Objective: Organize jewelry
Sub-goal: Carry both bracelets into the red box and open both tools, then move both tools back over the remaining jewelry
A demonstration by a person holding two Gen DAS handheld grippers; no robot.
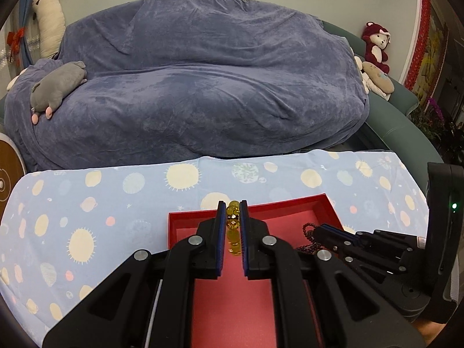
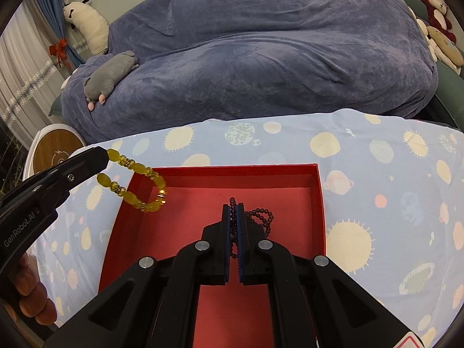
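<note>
A shallow red box [image 2: 318, 191] with a red lining lies on the table. My left gripper [image 1: 232, 211] is shut on a yellow bead bracelet [image 1: 233, 220]. Seen from the right wrist, that yellow bracelet [image 2: 136, 184] hangs in a loop from the left gripper [image 2: 105, 156] above the box's left edge. My right gripper [image 2: 232, 207] is shut on a dark purple bead strand [image 2: 262, 217], which loops to the right of its fingers over the box floor. In the left wrist view the right gripper [image 1: 320, 230] and the purple strand [image 1: 308, 236] sit at the box's right side.
A light blue tablecloth [image 2: 377, 174] printed with suns and planets covers the table. Behind it stands a sofa under a blue-grey blanket [image 1: 203, 87] with plush toys [image 1: 58, 90]. A round wooden-topped stool [image 2: 53, 149] is at the left. A hand [image 2: 32, 295] shows at lower left.
</note>
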